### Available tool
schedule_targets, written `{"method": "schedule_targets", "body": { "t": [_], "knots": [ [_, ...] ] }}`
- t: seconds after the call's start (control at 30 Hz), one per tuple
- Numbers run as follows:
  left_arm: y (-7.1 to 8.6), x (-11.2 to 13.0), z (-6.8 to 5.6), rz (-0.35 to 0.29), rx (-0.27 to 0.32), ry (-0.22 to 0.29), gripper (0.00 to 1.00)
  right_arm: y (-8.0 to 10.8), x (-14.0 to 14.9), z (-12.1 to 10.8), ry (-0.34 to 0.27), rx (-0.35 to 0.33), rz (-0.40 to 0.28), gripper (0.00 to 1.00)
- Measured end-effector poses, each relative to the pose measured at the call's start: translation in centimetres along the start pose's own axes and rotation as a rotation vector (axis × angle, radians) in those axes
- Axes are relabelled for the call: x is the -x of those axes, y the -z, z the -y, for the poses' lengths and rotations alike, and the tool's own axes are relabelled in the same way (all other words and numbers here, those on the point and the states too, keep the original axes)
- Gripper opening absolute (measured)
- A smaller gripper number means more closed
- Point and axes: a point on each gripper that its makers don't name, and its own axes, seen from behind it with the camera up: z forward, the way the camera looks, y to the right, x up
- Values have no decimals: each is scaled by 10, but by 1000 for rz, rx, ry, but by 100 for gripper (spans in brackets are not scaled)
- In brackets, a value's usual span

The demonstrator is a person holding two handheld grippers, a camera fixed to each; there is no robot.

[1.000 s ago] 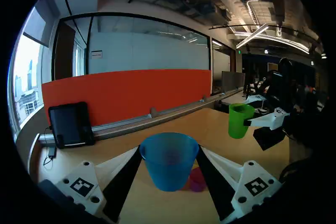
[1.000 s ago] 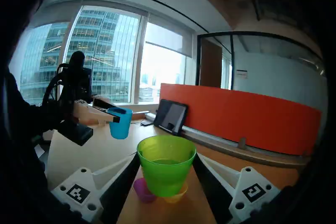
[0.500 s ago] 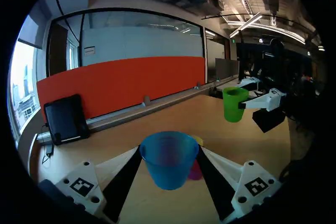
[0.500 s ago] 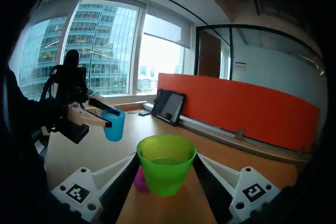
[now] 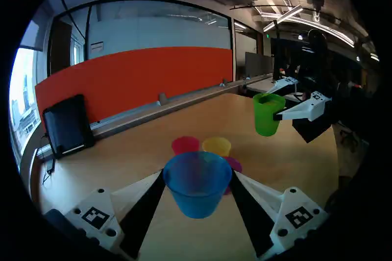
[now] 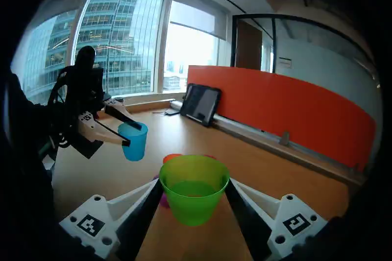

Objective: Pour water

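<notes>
A blue cup (image 5: 197,190) hangs upright above the wooden table (image 5: 137,151), with my left gripper (image 5: 197,177) shut on it. A green cup (image 6: 194,195) holding some water is clamped upright in my right gripper (image 6: 194,187). In the left gripper view the green cup (image 5: 267,114) and the right gripper (image 5: 280,114) hang at the right, above the table. In the right gripper view the blue cup (image 6: 133,141) and the left gripper (image 6: 126,136) are at the left. The two cups are apart.
Small red (image 5: 185,144), yellow (image 5: 216,145) and purple (image 5: 233,164) cups stand on the table just beyond the blue cup. A dark tablet (image 5: 66,126) leans against the orange partition (image 5: 137,77). Large windows (image 6: 112,55) lie behind the left gripper.
Both held cups have lifted higher over the table, and the small cups have come into full view under them. The green cup has drifted slightly closer to the blue one.
</notes>
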Motion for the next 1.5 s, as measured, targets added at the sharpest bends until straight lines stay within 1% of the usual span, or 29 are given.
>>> {"method": "schedule_targets", "body": {
  "t": [0.17,0.47,0.67,0.87,1.07,1.27,1.5],
  "knots": [
    [-6,18,-8,40,23,-4,89,-5,13,2,-8,-13,35,90],
    [-13,44,-18,96,53,-13,89,-12,34,8,-9,-41,95,90],
    [-16,59,-22,122,64,-16,89,-18,49,12,-17,-54,131,90],
    [-20,73,-24,148,73,-17,90,-23,63,16,-25,-66,162,90],
    [-23,83,-24,163,80,-6,90,-29,80,17,-25,-64,195,90],
    [-28,91,-24,177,89,2,89,-33,92,18,-29,-66,218,90],
    [-33,96,-23,184,95,0,89,-37,106,20,-32,-70,247,90]
  ]
}}
